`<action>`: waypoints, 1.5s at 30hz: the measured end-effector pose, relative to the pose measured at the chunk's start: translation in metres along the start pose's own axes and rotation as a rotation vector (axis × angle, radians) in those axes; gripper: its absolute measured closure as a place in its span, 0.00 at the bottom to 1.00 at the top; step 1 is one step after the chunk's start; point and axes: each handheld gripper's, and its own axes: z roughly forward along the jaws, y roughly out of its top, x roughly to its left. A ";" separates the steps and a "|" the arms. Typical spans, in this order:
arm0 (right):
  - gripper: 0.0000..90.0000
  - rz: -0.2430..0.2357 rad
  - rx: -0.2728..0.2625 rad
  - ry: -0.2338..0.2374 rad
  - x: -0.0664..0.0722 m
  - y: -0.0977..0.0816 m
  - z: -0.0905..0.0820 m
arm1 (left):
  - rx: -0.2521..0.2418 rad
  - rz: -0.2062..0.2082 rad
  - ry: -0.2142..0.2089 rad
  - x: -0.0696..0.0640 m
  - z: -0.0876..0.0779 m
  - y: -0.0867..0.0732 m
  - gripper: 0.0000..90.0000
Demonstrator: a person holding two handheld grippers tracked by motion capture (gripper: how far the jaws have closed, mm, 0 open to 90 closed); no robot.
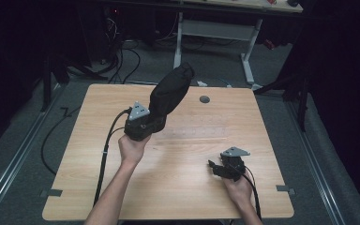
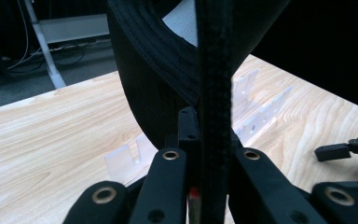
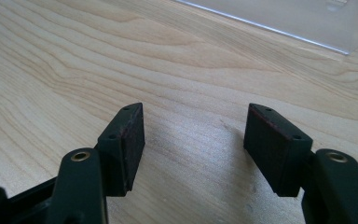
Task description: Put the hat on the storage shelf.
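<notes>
We record two bare forearms entering from the near edge. Our left hand (image 1: 132, 147) raises the black two-jaw left gripper (image 1: 146, 123) with grey three-cornered top plate, jaws clamped on a black fabric cap (image 1: 169, 92), tilted up and away. Our right hand (image 1: 238, 186) keeps the matching black right gripper (image 3: 193, 144) low over the tabletop, jaws spread apart, nothing between.

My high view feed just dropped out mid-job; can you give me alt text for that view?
The left claw holds a black cap lifted above a light wooden table, shut on its edge. The right claw rests low near the table's right front, open and holding nothing. A clear plastic rack lies between them.
</notes>
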 end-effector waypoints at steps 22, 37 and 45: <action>0.42 0.003 0.001 0.002 0.001 0.000 0.000 | -0.003 0.030 0.073 0.016 0.020 -0.022 0.96; 0.42 0.004 0.001 0.001 0.001 0.000 0.000 | -0.043 0.012 0.086 0.019 0.024 -0.028 0.96; 0.42 0.004 0.001 0.001 0.001 0.000 0.000 | -0.036 0.013 0.099 0.019 0.025 -0.036 0.95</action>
